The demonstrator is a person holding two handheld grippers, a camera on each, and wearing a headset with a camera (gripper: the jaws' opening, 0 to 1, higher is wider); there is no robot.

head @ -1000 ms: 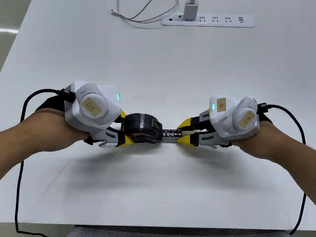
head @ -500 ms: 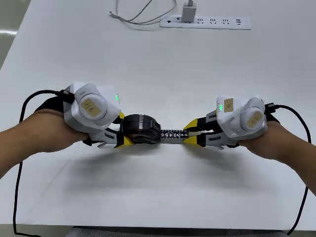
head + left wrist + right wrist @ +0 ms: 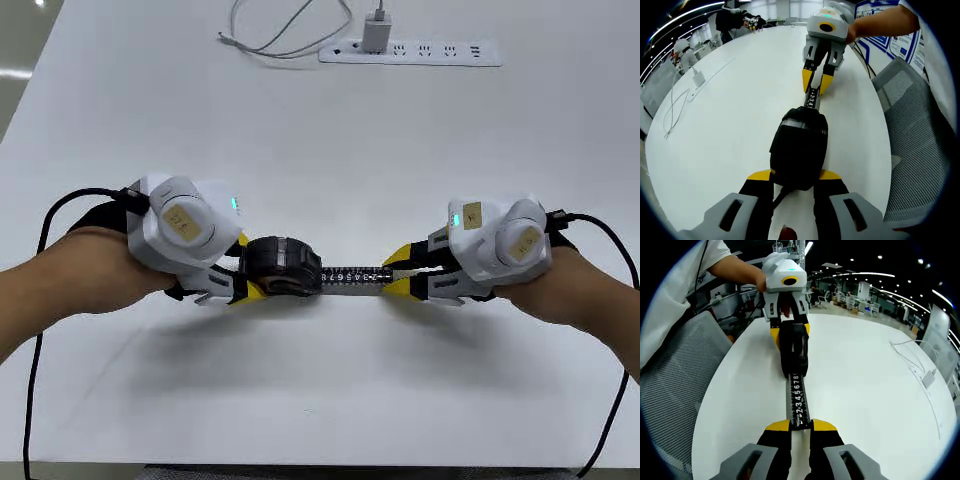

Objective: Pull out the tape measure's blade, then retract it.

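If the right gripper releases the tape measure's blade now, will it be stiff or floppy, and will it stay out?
The narrow black numbered blade likely stays stiff: its short span from the black case to the right gripper looks straight, without sag. Released, it may snap back into the case; a lock cannot be seen.
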